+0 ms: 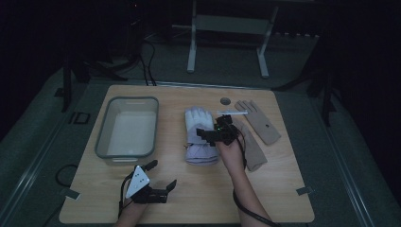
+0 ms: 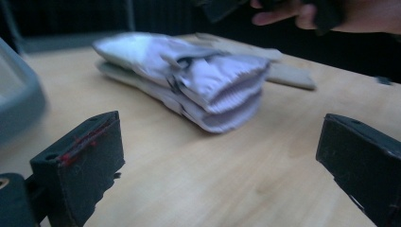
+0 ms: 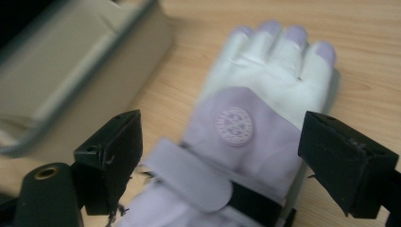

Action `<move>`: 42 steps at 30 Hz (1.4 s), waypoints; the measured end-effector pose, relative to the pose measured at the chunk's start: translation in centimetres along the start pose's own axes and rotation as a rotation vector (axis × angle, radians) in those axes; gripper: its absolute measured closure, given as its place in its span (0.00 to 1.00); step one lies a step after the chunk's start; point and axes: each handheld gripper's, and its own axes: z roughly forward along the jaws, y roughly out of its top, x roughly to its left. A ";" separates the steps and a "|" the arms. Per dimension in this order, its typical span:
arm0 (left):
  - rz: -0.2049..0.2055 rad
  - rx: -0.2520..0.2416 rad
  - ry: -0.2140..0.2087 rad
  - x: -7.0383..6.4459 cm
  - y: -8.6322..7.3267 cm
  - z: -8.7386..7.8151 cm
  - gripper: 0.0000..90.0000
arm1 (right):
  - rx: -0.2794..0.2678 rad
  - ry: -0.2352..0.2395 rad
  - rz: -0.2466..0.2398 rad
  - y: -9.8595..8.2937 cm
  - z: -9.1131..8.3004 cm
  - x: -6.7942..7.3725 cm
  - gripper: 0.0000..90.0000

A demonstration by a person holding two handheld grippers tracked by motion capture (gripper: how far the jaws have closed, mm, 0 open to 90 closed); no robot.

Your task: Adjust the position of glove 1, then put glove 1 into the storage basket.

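From the high view I count one grey tray (image 1: 126, 126) on the left of the tabletop (image 1: 198, 198), then two lavender gloves stacked as one pile (image 1: 200, 135) at the middle, and two tan gloves (image 1: 257, 122) to the right of it, one farther and one nearer. My left hand-held gripper (image 1: 161, 176) sits at the near left, close to the tray's near edge, its jaws spread with nothing between them. The left gripper view adds what the top camera cannot give me: the ribbed cuffs of the lavender pile (image 2: 189, 80), one glove lying on the other, well apart from my jaws. My right hand-held gripper (image 1: 209, 134) hovers at the right edge of that pile. The right gripper view shows the top lavender glove (image 3: 257, 123) close up, with a round stitched badge and a wrist strap, lying between the wide-open jaws, and the tray's corner (image 3: 80, 66) just beside it.
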 end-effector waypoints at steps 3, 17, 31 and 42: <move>0.002 0.029 0.009 -0.2 0.3 0.1 0.02 | 0.003 0.066 -0.025 -0.2 -1.6 -0.3 0.17; -0.069 0.123 -0.113 -0.6 5.4 1.7 0.02 | 0.065 0.005 -0.179 -1.8 -5.4 -2.5 0.16; -0.059 0.263 -0.126 0.8 11.0 6.7 0.02 | 0.000 0.016 -0.214 -0.7 -5.4 -3.2 0.18; -0.148 0.413 -0.062 2.3 11.2 11.2 0.02 | -0.009 0.039 -0.099 1.4 -3.0 -4.3 0.15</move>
